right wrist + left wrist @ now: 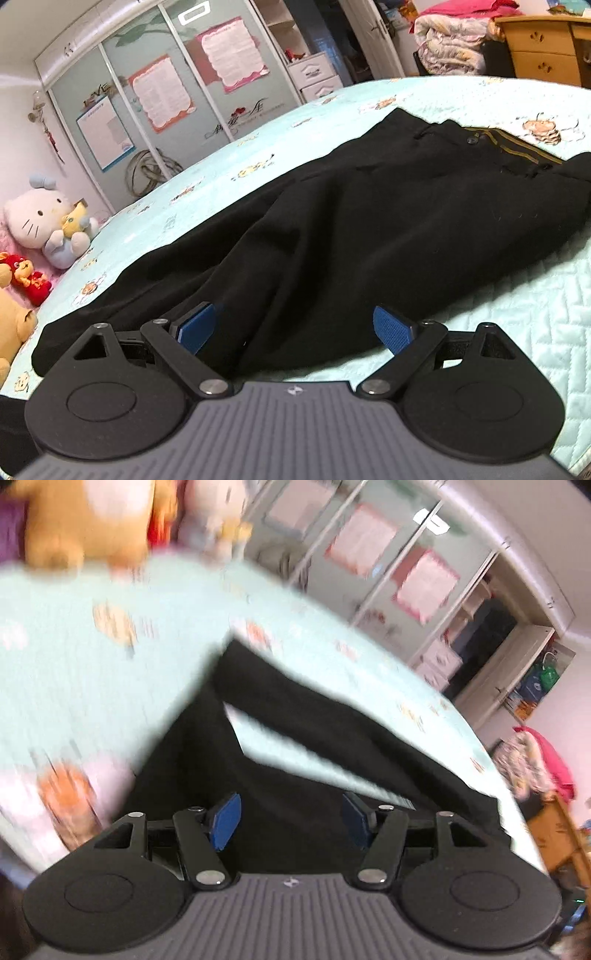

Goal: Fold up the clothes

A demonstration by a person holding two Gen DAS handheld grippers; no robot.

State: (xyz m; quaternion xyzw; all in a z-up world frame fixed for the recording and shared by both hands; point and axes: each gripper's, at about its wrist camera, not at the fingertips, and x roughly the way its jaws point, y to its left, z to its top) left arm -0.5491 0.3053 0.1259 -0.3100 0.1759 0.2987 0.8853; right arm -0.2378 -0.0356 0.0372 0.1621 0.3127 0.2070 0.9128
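A bedroom with a glass-fronted sliding wardrobe [155,99] bearing three pink-edged posters and a blue-edged one holds a bed [517,295] under a pale mint quilted cover printed with small cartoon figures. One pair of black trousers [351,229] lies spread across the bed, its waistband at the far right with a dark button and two olive-gold stripes, its legs running left. The right hand-held gripper [293,328] has its blue pads wide apart, over the near edge of the trousers and gripping nothing. The left hand-held gripper [291,821], in a blurred view, stands open over black cloth. A white cat plush [40,221] sits at the bedhead beside other soft toys.
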